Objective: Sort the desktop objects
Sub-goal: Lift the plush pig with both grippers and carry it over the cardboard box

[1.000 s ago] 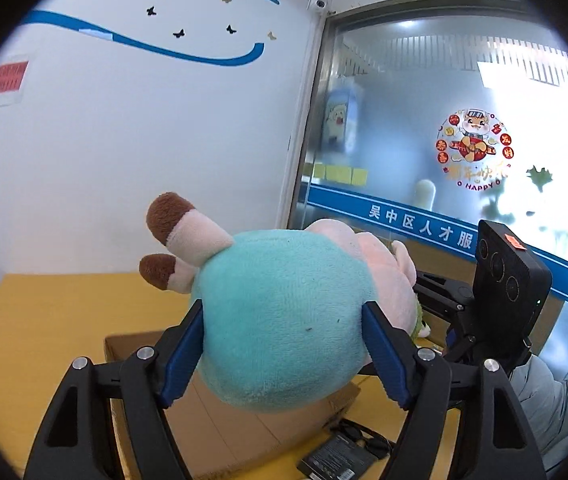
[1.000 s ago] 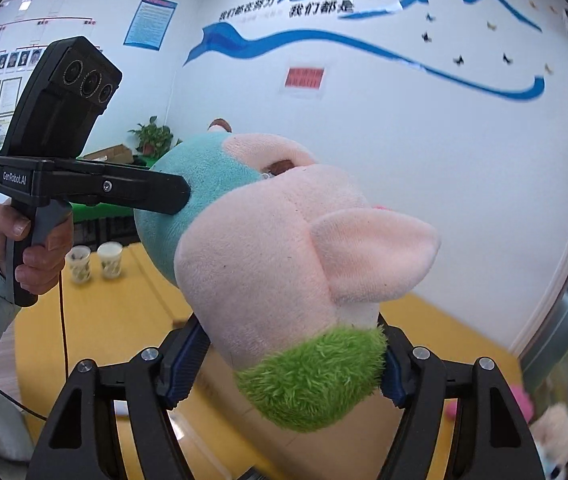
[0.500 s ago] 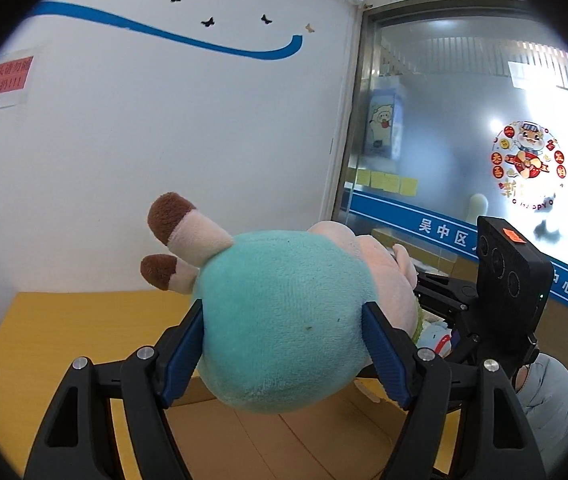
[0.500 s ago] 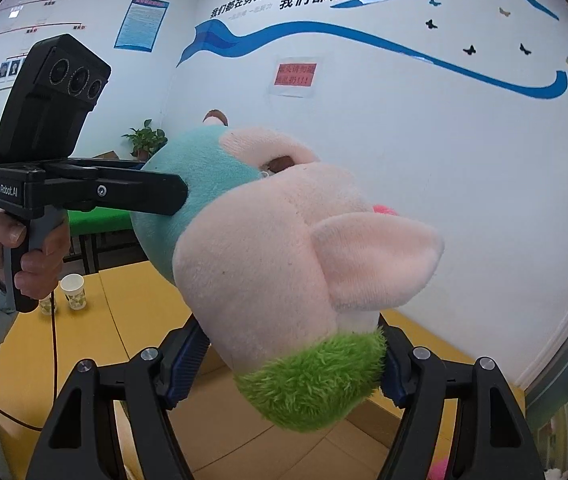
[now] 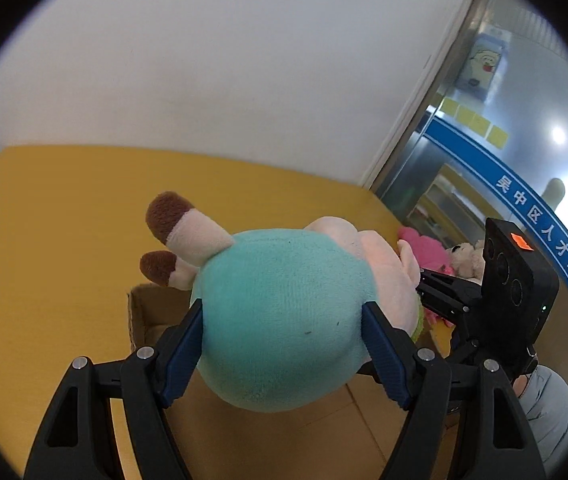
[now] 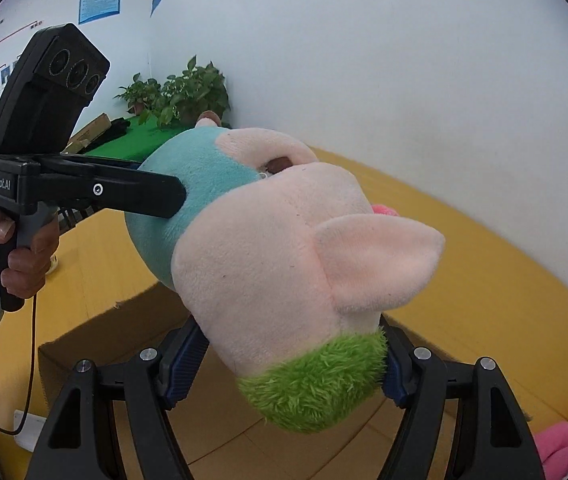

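Note:
Both grippers hold one plush pig [image 5: 284, 312] in the air over an open cardboard box [image 5: 151, 320]. My left gripper [image 5: 284, 348] is shut on its teal body. My right gripper [image 6: 292, 364] is shut on the pink head [image 6: 267, 264] near the green tuft [image 6: 316, 380]. The pig's brown-tipped legs [image 5: 179, 224] point to the upper left. The box [image 6: 95, 336] lies below the pig on the yellow table [image 5: 43, 240].
A pink plush [image 5: 424, 248] and a beige bear plush [image 5: 466, 260] lie on the table at the right, by the glass door. The pink plush [image 6: 564, 436] also shows in the right wrist view. Potted plants [image 6: 179, 92] stand on a green surface by the wall.
Both grippers have tilted downward with the pig still held. The table, the box and the other plush toys have come into view below.

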`<state>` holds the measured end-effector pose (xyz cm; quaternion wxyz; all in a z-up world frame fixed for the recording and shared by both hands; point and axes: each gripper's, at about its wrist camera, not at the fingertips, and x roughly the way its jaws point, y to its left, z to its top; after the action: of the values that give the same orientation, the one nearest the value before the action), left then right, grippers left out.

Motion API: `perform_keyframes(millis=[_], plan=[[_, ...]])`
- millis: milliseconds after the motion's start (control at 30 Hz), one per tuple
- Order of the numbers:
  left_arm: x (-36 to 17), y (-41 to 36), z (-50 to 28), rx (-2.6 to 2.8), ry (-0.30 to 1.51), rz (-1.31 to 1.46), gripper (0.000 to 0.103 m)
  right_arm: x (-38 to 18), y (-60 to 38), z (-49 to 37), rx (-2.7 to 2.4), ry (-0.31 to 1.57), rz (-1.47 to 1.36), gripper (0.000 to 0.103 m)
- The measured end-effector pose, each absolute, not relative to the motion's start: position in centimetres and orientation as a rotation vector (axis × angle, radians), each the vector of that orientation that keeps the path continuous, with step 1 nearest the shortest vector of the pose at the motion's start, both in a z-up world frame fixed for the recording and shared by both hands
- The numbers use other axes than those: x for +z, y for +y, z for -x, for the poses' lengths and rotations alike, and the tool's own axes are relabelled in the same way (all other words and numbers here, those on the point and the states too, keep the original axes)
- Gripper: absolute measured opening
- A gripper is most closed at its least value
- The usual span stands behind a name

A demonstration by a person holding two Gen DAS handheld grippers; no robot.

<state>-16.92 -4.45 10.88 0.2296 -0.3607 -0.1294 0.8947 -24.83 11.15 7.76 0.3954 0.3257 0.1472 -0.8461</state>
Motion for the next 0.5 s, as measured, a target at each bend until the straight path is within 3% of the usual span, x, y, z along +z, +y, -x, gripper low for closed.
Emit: perform_keyframes(millis=[400,500], plan=[[2.9,-5.9,21.6,2.496,-0.378,1.363,0.075,-4.3,7.2,30.8,-2.049,0.327,-1.129,0.074],[2.6,-6.2,21.6,2.505,-0.356,1.364,0.078,-5.3,5.2,31.7,-2.055,0.369,-1.169,0.083]])
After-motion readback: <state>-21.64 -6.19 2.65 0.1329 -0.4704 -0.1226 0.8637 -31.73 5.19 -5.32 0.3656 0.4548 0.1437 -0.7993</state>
